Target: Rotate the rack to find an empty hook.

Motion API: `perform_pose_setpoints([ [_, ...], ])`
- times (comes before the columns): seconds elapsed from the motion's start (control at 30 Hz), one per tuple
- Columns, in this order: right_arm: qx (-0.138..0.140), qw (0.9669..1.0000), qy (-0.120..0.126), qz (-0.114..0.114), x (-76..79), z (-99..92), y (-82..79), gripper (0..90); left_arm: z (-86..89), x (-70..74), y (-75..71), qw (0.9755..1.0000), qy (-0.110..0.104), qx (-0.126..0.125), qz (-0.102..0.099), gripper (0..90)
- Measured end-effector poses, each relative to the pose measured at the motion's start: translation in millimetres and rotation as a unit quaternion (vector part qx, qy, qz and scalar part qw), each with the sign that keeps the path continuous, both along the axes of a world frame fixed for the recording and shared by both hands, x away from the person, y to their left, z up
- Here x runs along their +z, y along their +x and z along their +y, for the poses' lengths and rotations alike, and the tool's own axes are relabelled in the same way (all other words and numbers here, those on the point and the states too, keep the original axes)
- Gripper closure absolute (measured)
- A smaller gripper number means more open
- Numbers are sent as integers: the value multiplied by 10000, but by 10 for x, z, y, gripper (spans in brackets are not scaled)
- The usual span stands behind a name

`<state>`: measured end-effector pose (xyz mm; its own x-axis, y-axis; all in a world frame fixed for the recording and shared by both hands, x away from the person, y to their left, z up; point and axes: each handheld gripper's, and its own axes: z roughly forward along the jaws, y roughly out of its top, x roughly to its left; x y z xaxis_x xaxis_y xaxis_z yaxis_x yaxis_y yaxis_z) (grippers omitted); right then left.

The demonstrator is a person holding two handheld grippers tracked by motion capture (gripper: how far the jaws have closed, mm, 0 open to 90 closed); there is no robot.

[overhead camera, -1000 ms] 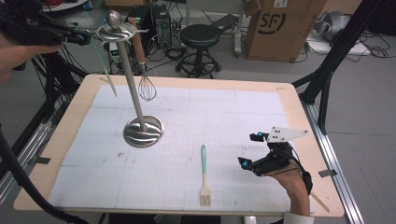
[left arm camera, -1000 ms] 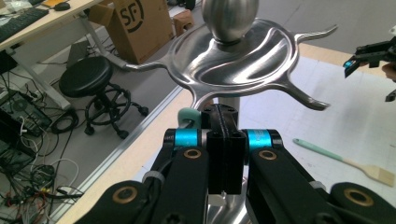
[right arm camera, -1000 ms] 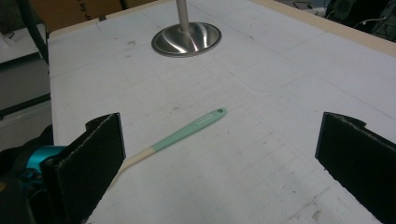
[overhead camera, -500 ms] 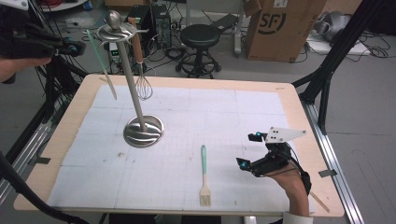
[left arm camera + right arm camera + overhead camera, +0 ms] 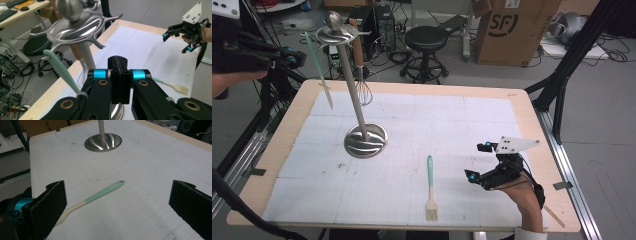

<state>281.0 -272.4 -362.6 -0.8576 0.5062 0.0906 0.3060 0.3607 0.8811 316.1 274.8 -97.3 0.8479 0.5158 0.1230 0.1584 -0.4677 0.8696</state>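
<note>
Since the earlier frame the left gripper [image 5: 287, 56] has drawn away leftward from the steel rack [image 5: 357, 107], fingers pressed shut on nothing. The mint spatula [image 5: 318, 67] hangs from the rack's far-left hook, long axis near vertical, blade down. Beside it hangs a whisk [image 5: 363, 85]. The right gripper [image 5: 479, 162] hovers wide open, empty, near the pastry brush [image 5: 430, 187] on the table [image 5: 522, 120].

The right gripper [image 5: 117, 205] holds its two black jaws wide apart over the white mat [image 5: 155, 165]. Between them, a little ahead, a brush [image 5: 100, 195] with a green handle lies flat, its pale end toward the left-hand jaw. Farther ahead stands the round metal base [image 5: 103, 142] of a stand.
</note>
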Motion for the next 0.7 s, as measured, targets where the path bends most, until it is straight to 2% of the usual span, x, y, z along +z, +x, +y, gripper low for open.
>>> perform_pose_setpoints([
  [0.33, 27, 10000, 9, 1, -11, 15, 7, 0, -203, 35, 22, 9999, 50, -126, 0, 900],
  [0.7, 42, 10000, 11, 31, -19, 22, 19, 0, -231, -12, 188, 9999, 99, 40, 42, 900],
])
